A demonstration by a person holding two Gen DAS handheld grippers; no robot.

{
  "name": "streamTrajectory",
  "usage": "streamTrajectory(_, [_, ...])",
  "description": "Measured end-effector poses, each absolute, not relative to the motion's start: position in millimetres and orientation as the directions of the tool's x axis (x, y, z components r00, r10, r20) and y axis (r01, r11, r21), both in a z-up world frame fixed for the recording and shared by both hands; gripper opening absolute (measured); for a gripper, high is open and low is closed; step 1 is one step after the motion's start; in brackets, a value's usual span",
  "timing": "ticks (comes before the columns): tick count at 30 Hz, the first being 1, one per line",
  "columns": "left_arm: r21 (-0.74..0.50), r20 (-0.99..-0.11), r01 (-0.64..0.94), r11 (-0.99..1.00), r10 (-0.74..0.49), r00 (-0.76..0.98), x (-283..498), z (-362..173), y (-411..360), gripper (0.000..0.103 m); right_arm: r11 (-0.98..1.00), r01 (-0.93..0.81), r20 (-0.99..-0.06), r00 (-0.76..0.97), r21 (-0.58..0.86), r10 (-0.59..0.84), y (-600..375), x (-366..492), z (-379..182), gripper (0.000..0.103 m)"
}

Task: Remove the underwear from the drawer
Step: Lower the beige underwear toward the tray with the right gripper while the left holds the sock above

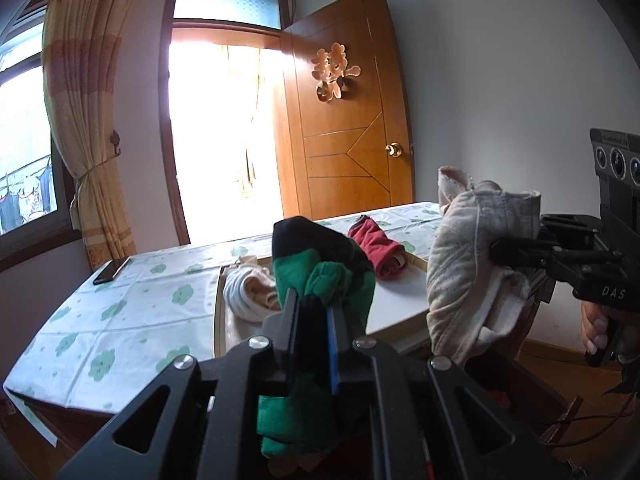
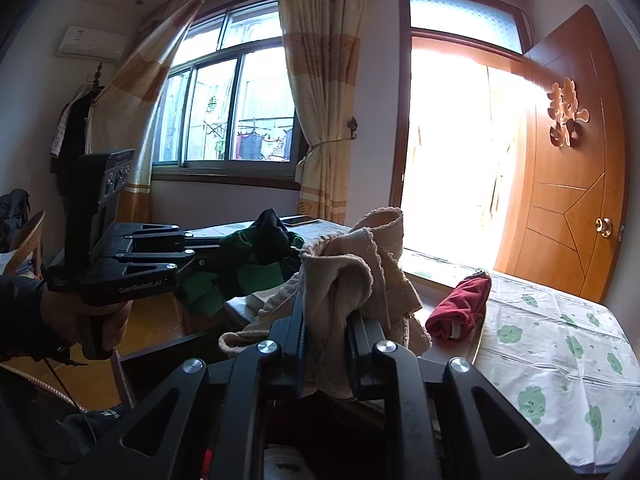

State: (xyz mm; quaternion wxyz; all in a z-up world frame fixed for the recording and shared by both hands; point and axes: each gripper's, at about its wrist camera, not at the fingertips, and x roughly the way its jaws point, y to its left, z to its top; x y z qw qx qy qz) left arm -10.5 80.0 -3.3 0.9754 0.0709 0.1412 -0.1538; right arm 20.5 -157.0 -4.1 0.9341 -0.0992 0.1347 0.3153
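Fig.: two hand-held grippers raised over a cloth-covered counter (image 1: 120,312), each clenched on a garment.

L hand-held gripper (image 1: 316,304): jaws clamped on green-and-black underwear (image 1: 320,264), which bunches above the fingertips and hangs below them. R hand-held gripper (image 2: 326,312): jaws clamped on beige underwear (image 2: 348,276), folds draping both sides of the fingers. In the left wrist view the beige piece hangs just right of the green one, apart from it, w/ free air between. Both pieces are held off the counter.

Edges & room: a pale wooden frame edge (image 1: 218,308) bounds a white-lined recess in front of the L gripper; a white-and-beige garment (image 1: 250,292) lies inside it near that edge. Red underwear (image 2: 460,308) rests further back, beside the recess's far edge. Counter cloth is white w/ green flower print; a dark phone (image 1: 111,270) lies near its far left corner, well apart from the garments.

Room: wooden door (image 2: 572,184) stands open beside a bright doorway; tied curtain (image 2: 320,120) next to a window; AC unit (image 2: 92,42) high on the wall.
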Motion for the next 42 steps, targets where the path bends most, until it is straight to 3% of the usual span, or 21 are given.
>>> streamTrajectory(22, [0.115, -0.389, 0.288, 0.951, -0.223, 0.894, 90.2, 15.2, 54.0, 0.009, 0.790, -0.541, -0.412, 0.815, -0.289, 0.407, -148.6, 89.4, 17.7, 0.017])
streamTrajectory(42, [0.083, -0.480, 0.229, 0.970, -0.163, 0.862, 160.2, 9.3, 40.5, 0.009, 0.810, -0.494, -0.511, 0.808, -0.317, 0.292, -137.1, 160.4, 15.2, 0.017])
